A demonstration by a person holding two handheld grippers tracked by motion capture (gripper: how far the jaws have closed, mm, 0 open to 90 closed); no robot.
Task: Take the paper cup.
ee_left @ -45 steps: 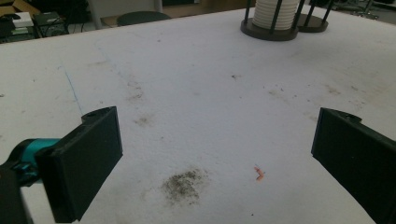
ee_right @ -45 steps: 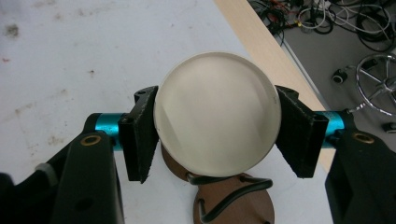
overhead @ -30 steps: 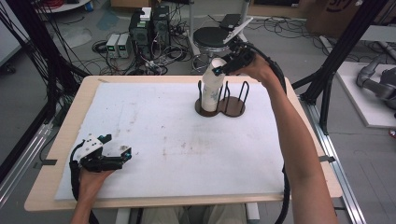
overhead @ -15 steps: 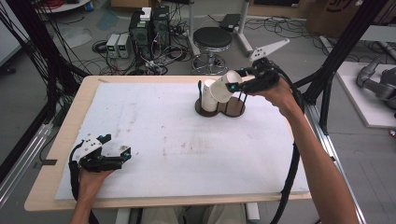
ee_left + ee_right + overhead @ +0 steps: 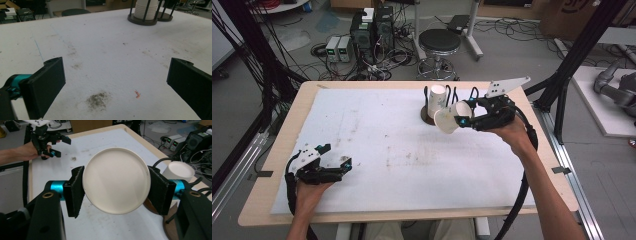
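My right gripper [image 5: 462, 121] holds a white paper cup [image 5: 447, 119] above the far right part of the bench [image 5: 277, 150], its fingers [image 5: 75, 191] pressed on opposite sides of the cup wall. The cup lies tilted on its side, its flat closed base [image 5: 116, 180] facing my gripper camera and its mouth directed toward the left and the near edge. Gripping across the wall keeps the cup steady and leaves the mouth free.

Just beyond it stands a dark round holder with black wire uprights [image 5: 430, 112], carrying a stack of white paper cups [image 5: 437, 98]. The uprights keep the stack vertical. The held cup is clear of the stack and apart from it.

My left gripper [image 5: 333, 166] rests low on the white padded sheet [image 5: 382, 150] at the near left, its fingers [image 5: 42, 86] spread wide and holding nothing. I judge it is parked well clear of the working hand.
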